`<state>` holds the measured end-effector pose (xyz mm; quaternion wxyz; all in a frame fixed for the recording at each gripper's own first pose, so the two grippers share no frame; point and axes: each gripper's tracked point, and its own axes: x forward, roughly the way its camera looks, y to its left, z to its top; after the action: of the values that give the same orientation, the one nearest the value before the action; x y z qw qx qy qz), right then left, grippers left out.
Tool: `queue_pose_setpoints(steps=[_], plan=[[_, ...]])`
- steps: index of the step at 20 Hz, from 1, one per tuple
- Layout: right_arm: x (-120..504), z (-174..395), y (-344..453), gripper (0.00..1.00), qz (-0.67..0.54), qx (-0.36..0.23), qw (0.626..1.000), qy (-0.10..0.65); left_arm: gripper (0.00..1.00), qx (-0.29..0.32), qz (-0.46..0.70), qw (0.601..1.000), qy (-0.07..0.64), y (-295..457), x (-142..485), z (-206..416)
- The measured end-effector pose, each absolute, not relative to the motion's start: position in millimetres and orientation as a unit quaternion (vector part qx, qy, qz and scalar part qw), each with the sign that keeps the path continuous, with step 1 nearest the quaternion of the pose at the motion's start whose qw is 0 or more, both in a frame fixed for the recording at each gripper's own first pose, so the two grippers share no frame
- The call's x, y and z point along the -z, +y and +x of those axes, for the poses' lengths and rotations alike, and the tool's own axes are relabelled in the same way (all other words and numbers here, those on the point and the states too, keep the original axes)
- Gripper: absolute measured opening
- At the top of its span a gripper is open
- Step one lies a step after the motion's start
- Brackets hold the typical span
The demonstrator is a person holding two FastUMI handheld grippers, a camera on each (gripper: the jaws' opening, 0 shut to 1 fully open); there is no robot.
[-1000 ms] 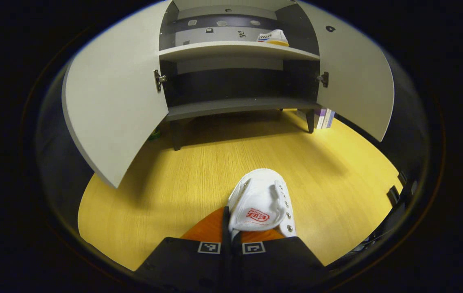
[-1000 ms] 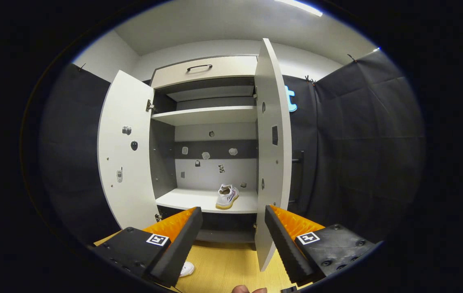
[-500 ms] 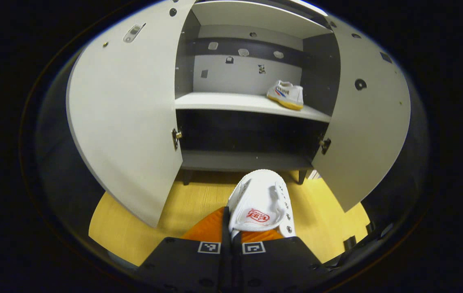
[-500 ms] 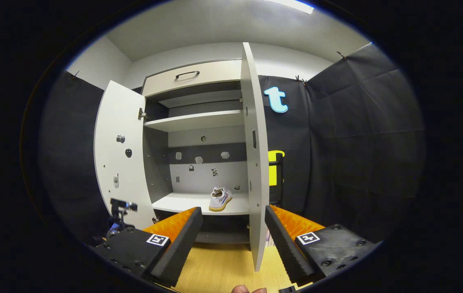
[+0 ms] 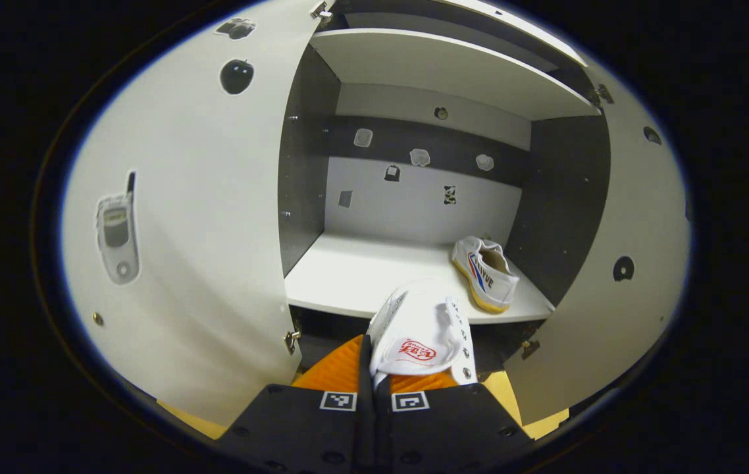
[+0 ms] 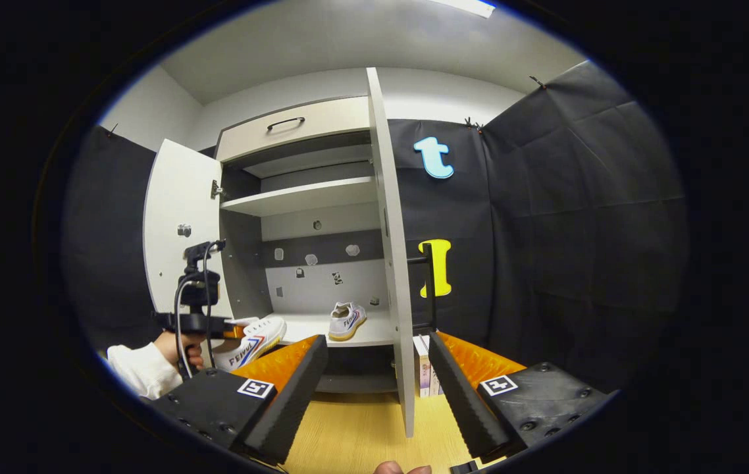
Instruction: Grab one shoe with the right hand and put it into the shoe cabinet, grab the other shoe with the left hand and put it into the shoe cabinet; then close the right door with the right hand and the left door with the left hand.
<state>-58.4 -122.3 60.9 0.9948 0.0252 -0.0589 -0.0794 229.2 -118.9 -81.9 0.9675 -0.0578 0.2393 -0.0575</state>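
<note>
White canvas shoe (image 5: pixel 422 329) pinched in the closed left tongs (image 5: pixel 374 388): carry onto the shelf (image 5: pixel 355 280) beside the placed shoe (image 5: pixel 485 273), right tongs (image 6: pixel 374 388) spread, idle.

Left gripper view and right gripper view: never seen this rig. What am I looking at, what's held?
No robot: a person holds handheld tongs in each hand, with a fisheye camera riding on each.

In the left gripper view, the left tongs are shut on a white shoe, held in front of the open shoe cabinet. A second shoe already lies on the shelf.

In the right gripper view, the right tongs are open and empty, facing the edge of the right door. Farther off is the person's hand carrying the other tongs and shoe toward the shelf. Both doors are open.
</note>
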Motion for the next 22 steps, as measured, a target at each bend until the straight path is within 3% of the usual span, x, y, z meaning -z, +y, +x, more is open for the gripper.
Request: queue_pose_setpoints(steps=[7,13,22], plan=[[-65,-53,-143,0.97,0.024,0.094,0.994,-0.059,0.05,0.025,-0.053,0.971,0.231,-132,58,328],[-65,-43,-159,0.97,0.019,0.111,0.992,-0.057,0.05,-0.017,-0.031,0.962,0.272,-136,91,406],[-56,-43,-185,0.98,0.009,0.147,0.988,-0.043,0.05,-0.041,0.021,0.95,0.31,-148,133,472]])
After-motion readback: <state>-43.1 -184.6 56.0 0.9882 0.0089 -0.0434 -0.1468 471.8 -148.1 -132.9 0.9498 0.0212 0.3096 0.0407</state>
